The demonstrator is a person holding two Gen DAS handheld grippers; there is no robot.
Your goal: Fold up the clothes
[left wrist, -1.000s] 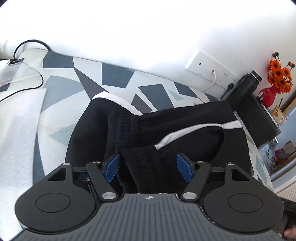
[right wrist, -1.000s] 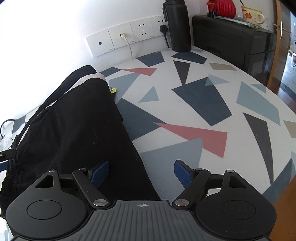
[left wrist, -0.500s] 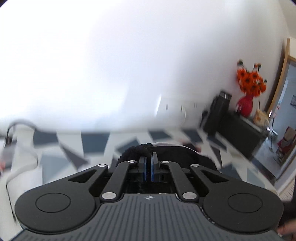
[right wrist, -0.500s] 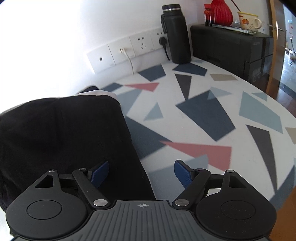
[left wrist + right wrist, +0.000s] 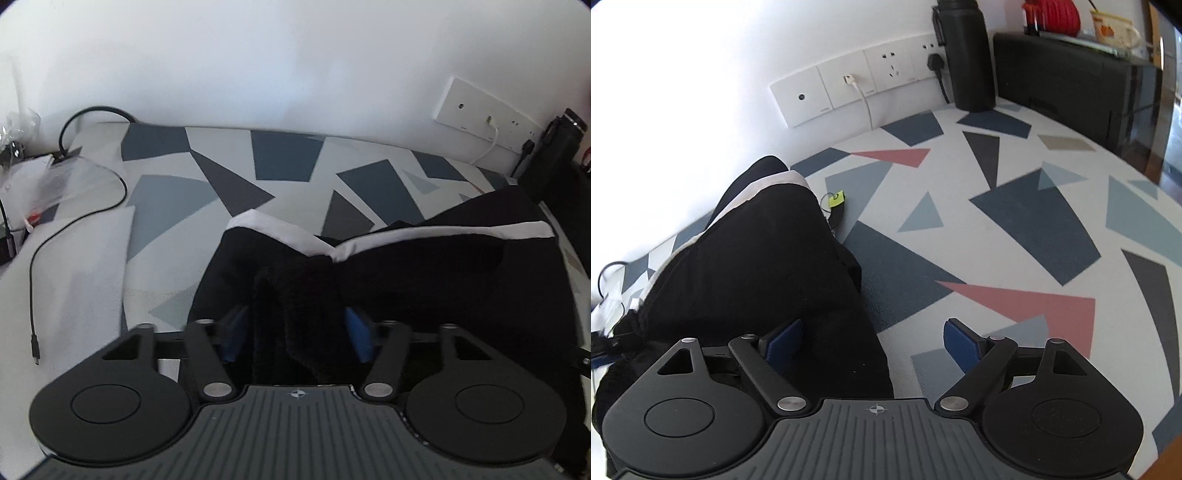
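Left gripper point(image 5: 297, 338) fingers reopened around black shorts point(image 5: 424, 273).

Ahead of the right gripper point(image 5: 873, 341), from 12 to 3 o'clock, the patterned tabletop point(image 5: 1015, 229) lies bare; at 12 a black flask point(image 5: 967, 55) and a black box point(image 5: 1071, 85) block the wall side; at 10 the black garment point(image 5: 757, 266) fills the way; a cable point(image 5: 55, 240) crosses the left gripper's 10 o'clock.

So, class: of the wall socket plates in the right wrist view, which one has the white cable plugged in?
The second white socket plate from the left: the white cable hangs from it. The leftmost plate has only a small dot.
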